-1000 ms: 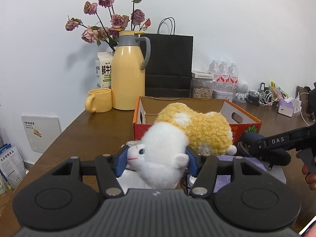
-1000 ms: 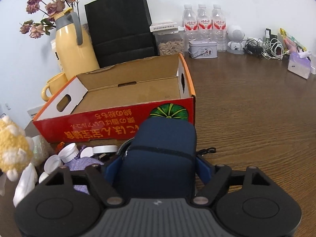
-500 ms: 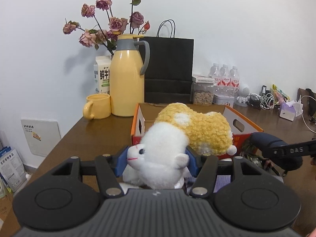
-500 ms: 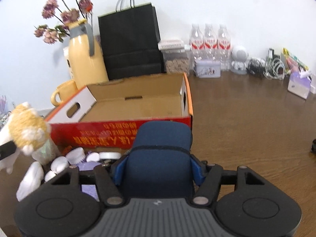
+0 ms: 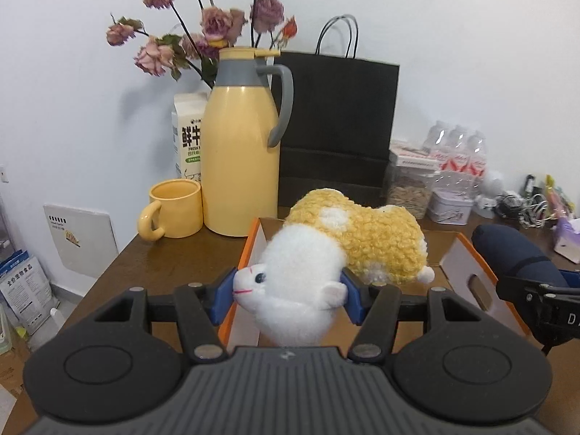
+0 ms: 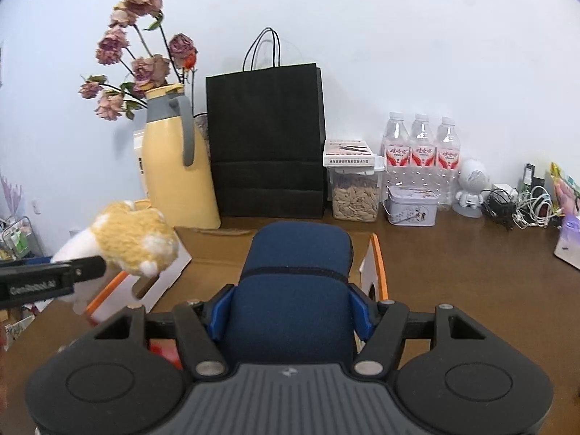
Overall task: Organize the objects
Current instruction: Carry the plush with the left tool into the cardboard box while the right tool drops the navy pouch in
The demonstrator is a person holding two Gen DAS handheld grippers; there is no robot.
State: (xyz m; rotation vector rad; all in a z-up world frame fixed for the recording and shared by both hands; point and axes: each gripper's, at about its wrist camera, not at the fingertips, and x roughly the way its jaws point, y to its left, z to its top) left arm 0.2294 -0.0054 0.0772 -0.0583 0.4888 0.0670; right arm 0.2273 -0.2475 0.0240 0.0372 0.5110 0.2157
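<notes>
left tongs (image 5: 288, 291) clamp plush toy (image 5: 326, 253) | right tongs (image 6: 290, 313) clamp blue pouch (image 6: 293, 290) | both over cardboard box (image 5: 467, 253) | risk: simultaneous drop, items collide

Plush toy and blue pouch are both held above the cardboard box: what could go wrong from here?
1. The left gripper pinches only the plush toy's white head; the yellow body hangs forward, so it might slip or land on the box rim.
2. The right gripper holds the blue pouch close beside the toy, over the same box; the two grippers could bump.
3. The thermos and mug stand just behind the box; a shoved box could hit them.
</notes>
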